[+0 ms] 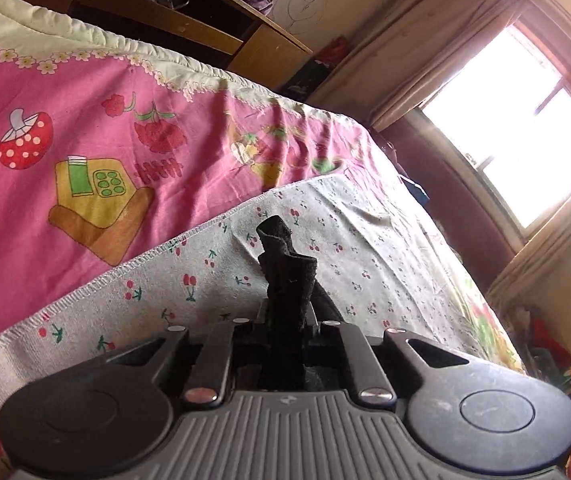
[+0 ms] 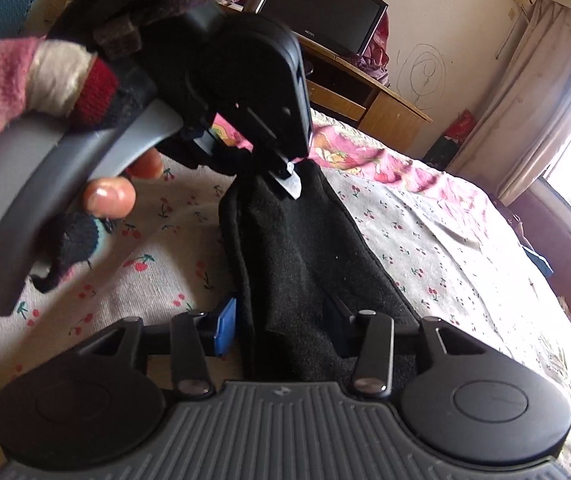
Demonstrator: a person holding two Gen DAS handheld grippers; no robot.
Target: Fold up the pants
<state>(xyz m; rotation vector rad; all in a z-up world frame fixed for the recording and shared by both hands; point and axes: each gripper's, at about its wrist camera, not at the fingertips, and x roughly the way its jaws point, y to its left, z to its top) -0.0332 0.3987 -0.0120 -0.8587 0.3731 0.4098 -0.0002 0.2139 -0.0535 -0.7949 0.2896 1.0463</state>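
The black pants [image 2: 297,256] lie stretched over a white cherry-print cloth [image 2: 425,240] on the bed. In the left wrist view my left gripper [image 1: 287,316] is shut on a bunched edge of the black pants [image 1: 285,268], which stick up between the jaws. In the right wrist view my right gripper [image 2: 281,332] stands with its jaws apart around the near end of the pants; a blue pad [image 2: 225,326] shows at the left. The left gripper [image 2: 285,172] appears there too, pinching the far end of the pants, held by a hand in a pink sleeve.
A pink cartoon-print bedsheet [image 1: 105,152] covers the bed beyond the cherry cloth [image 1: 365,248]. A wooden desk [image 2: 385,108] with a dark monitor [image 2: 325,12] stands behind the bed. A bright window [image 1: 517,120] with curtains is at the right. The bed's edge drops off to the right.
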